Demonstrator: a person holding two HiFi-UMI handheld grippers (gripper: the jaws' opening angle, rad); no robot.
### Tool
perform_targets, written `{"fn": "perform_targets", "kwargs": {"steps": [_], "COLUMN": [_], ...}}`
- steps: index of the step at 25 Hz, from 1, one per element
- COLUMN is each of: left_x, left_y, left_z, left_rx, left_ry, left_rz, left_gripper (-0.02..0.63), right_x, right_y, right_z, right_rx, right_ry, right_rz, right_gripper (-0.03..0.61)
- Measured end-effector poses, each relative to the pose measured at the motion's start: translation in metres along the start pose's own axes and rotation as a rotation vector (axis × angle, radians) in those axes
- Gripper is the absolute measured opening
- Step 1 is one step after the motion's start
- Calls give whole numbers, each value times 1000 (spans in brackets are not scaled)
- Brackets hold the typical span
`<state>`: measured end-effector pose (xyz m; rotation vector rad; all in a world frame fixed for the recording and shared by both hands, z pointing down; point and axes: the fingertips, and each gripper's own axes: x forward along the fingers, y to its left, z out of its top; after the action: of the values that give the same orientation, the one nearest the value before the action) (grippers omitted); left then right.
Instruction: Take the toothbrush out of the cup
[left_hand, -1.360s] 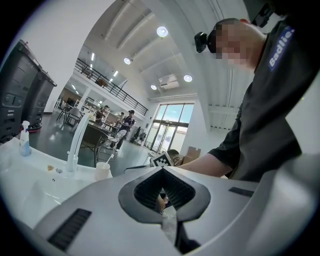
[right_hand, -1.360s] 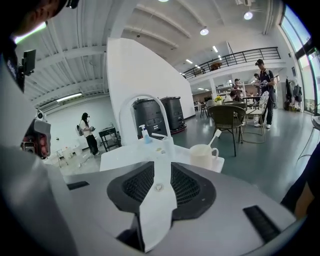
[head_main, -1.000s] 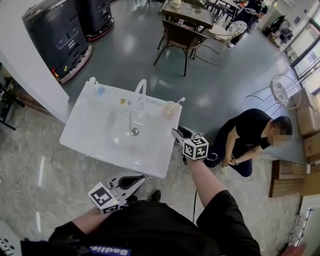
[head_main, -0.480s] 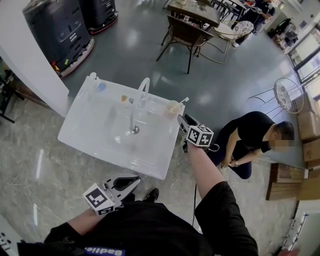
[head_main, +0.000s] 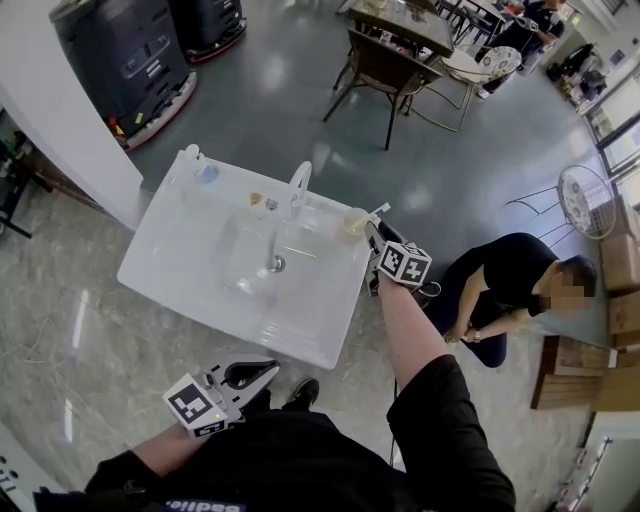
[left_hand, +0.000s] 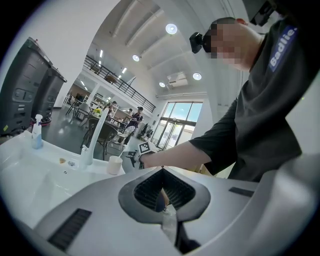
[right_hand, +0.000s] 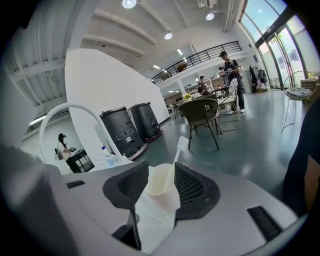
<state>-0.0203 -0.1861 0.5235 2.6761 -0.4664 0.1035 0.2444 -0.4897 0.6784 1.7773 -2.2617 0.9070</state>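
Inside cup (right_hand: 161, 197), toothbrush (right_hand: 176, 160) near upright, head leaning rightward

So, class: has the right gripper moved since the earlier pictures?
Yes. The right gripper has advanced along the sink's right edge to the cup; its jaws have just been opening and now flank the cup.

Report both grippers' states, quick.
Left gripper: jaws shut, empty.
Right gripper: jaws open, just been opening; cup framed between them, not gripped.
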Motion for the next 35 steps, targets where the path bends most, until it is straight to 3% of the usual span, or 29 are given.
{"fn": "perform_targets", "kwargs": {"steps": [5,10,18,23,35], "left_x": [-1,-2,-5,-7,-13], "left_y": [6,9,15,17,12], "left_z": [-1,-3,-7,-7,-8], "left_rx": [-12,-26,-45,-54,-51], "left_ry": [4,8,6,-2,-17], "left_rz": [10,16,29,34,34], "left_gripper": [8,8,8,8,8], "right_x": [18,22,39,40,29], "right_y": [-6,-15,-19,-23,-2], "right_z": [5,16,21,23,47], "right_rx": [42,65,56,23,-22], "right_ry": [2,-1,21,21,-46], "right_rz": [-2,-72,-91,-123,-47], "right_gripper": [163,163,159,44,31]}}
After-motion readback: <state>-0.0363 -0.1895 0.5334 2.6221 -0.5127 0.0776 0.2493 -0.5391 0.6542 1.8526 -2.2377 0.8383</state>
